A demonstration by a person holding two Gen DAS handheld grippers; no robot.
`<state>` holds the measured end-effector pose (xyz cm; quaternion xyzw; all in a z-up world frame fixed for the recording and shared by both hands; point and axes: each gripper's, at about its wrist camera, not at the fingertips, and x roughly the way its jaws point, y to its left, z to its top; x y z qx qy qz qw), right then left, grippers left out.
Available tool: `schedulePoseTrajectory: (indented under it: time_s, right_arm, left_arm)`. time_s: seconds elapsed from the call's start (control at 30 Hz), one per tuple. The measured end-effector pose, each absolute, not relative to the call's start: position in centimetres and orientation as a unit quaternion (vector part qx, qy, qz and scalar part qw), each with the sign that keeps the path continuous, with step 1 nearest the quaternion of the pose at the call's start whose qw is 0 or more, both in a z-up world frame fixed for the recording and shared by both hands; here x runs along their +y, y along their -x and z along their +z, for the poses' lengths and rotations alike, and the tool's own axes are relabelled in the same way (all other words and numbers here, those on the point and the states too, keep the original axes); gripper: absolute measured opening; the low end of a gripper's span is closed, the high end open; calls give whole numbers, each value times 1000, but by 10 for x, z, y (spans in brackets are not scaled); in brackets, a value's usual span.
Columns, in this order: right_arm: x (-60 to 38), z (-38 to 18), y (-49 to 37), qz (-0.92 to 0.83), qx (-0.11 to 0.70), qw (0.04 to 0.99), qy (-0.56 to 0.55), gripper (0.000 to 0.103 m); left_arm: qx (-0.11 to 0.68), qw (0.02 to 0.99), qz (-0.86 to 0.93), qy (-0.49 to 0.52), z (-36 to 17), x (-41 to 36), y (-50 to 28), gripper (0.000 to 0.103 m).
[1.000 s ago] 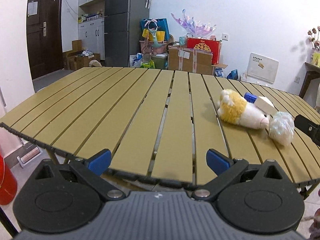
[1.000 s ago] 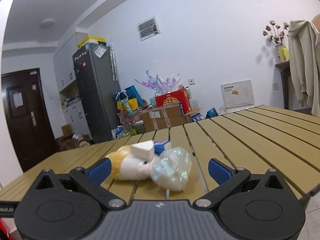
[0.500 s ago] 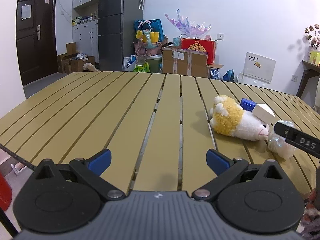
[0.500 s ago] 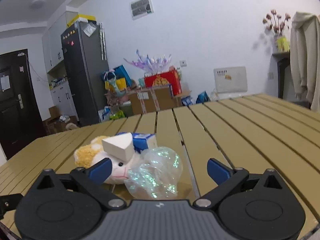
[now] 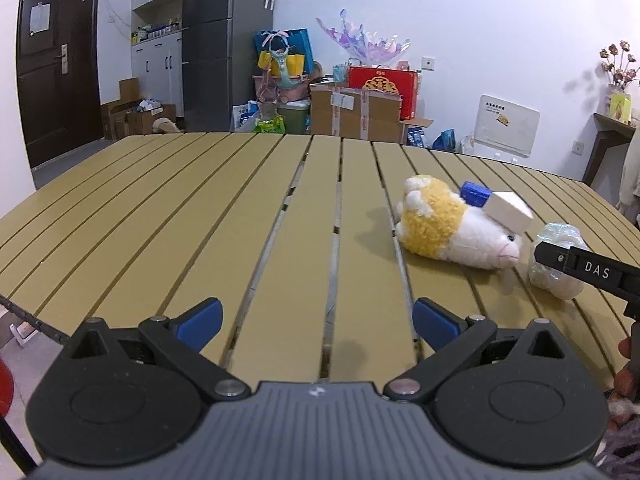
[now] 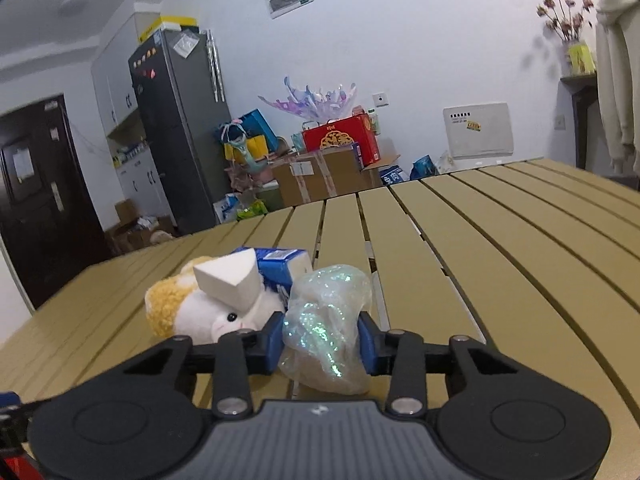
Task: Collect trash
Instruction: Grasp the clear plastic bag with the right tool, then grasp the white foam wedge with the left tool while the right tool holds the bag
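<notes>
While the left gripper [image 5: 316, 320] hangs over the near edge of the slatted table [image 5: 200, 216], its blue fingers [image 5: 200, 322] stand wide apart with only bare slats between them. Off to its right lies a plush toy [image 5: 452, 232] on its side, a white wedge [image 5: 508, 210] resting on it and a blue carton [image 5: 474, 193] just behind. Beside the toy's nose sits a crumpled iridescent wrapper [image 5: 560, 240], partly crossed by a black bar marked DAS.

From the right wrist, the right gripper [image 6: 322, 340] has just been closing, and its blue pads [image 6: 272, 340] now press both sides of the crumpled iridescent wrapper [image 6: 324, 320], which rests on the table [image 6: 500, 240] against the plush toy [image 6: 188, 308].
</notes>
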<state>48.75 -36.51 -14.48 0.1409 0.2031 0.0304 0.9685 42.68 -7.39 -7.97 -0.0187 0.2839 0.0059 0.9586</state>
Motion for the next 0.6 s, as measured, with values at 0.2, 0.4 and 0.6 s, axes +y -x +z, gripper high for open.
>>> schedulePoseTrajectory:
  time_s: [0.2,0.4,0.6]
  right_arm:
    - [-382,-139,-483,20,186,972,-140,36]
    - [-405,-131,-480,27,168,972,-159,35]
    - [-425,-128,-484,22,160,971,-173,35]
  left_arm:
    - [266,964,-11,13,-71,-94,-431,103]
    - [267,963,-32,11,-63,-127,-454,103]
    - [243,969,-37,-28,-55,-173,-475,103]
